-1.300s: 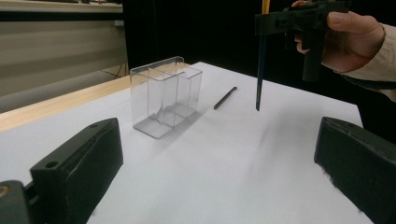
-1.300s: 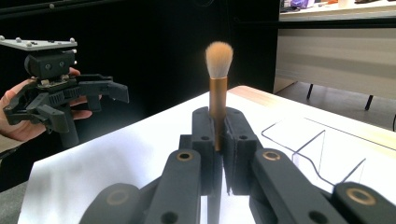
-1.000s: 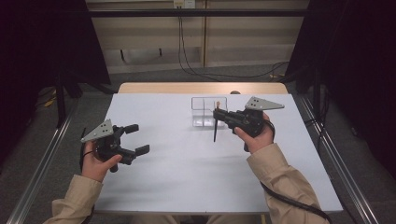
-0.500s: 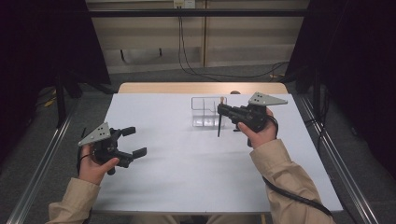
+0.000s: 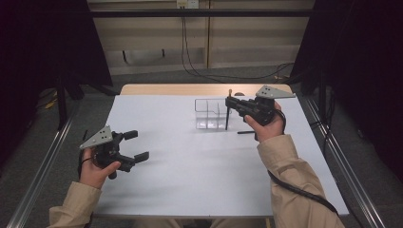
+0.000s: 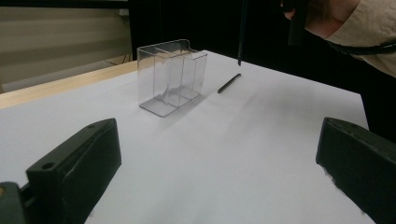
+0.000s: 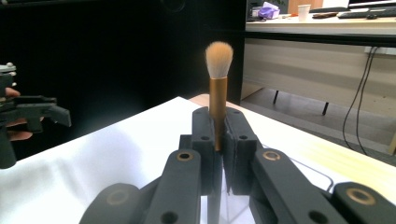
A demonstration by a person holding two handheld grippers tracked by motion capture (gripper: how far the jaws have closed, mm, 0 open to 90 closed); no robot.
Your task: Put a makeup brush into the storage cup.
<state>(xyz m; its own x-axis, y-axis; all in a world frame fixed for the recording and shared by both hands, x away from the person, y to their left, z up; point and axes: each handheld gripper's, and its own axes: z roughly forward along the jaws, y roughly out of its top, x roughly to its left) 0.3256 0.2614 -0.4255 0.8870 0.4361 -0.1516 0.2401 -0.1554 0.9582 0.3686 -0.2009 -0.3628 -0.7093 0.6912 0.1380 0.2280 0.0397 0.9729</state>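
The right gripper [image 5: 229, 101] has its jaws pressed together on a makeup brush [image 7: 217, 88], which stands upright between them: in the right gripper view the copper ferrule rises from the clamped pads and the pale bristle tuft tops it, while in the high view the dark handle [image 5: 227, 119] hangs straight down from the jaws with its tip above the white table [image 5: 190, 190]. The brush hangs just beside the right end of a clear plastic organiser [image 5: 209, 114], a small divided box that stands upright on the far half of the table; whether the handle touches its wall cannot be told. On the table near the organiser's right side lies a second thin dark stick [image 5: 245, 132], flat and apart from the box; the left gripper view shows it [image 6: 229, 83] lying below the hanging handle tip. The left gripper [image 5: 135, 145] is held above the near left part of the table, well apart from the organiser, its jaws spread wide with nothing between them; in its own view they frame bare white surface. Beyond the far table edge are a pale wooden strip [image 5: 199, 89] and dark cables on the floor.
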